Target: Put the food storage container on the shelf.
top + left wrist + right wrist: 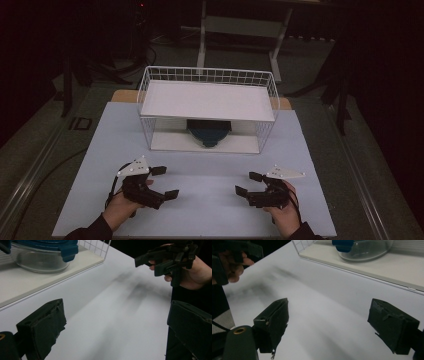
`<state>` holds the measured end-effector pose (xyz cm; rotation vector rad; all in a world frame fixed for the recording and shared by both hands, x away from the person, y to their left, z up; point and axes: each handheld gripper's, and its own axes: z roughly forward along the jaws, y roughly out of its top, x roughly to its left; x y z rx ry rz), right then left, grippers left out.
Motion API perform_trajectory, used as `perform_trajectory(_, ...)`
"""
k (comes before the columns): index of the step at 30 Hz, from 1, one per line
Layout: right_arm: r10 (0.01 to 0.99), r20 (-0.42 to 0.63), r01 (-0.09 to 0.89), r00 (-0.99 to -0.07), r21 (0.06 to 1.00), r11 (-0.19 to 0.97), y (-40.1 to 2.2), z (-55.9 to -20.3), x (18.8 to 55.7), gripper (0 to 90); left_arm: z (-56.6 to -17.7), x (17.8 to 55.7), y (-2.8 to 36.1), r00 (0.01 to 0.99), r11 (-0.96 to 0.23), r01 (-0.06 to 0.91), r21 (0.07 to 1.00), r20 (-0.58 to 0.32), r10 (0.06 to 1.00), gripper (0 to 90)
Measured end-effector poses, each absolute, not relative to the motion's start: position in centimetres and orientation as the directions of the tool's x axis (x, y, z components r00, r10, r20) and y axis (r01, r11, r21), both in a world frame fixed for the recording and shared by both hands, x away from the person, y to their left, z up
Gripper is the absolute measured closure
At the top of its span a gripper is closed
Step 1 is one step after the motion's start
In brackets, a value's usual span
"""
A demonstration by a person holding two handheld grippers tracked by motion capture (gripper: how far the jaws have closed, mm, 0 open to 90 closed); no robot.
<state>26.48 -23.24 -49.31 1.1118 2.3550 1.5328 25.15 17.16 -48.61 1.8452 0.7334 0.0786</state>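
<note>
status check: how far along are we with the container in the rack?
Done: nothing visible yet. The glass container with the blue lid sits on the lower shelf of the white wire rack, untouched.
In hand: nothing. The left gripper and right gripper are both open, over the white tabletop, well short of the rack.
Left: probably the reach, the grasp and whatever follows.

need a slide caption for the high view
Two hand-held grippers, left gripper and right gripper, both open over the white table, facing a wire shelf rack holding a blue-lidded container.
</note>
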Motion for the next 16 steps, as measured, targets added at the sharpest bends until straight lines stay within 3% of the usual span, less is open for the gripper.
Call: perform_trajectory(16,0.616,0.3,0.525,-0.728,0.823,0.219,-23.6,-50.8,26.9,17.3,-49.9,25.0,16.5,0.814,-0.241,0.456,0.856,-0.293,0.501,1.8)
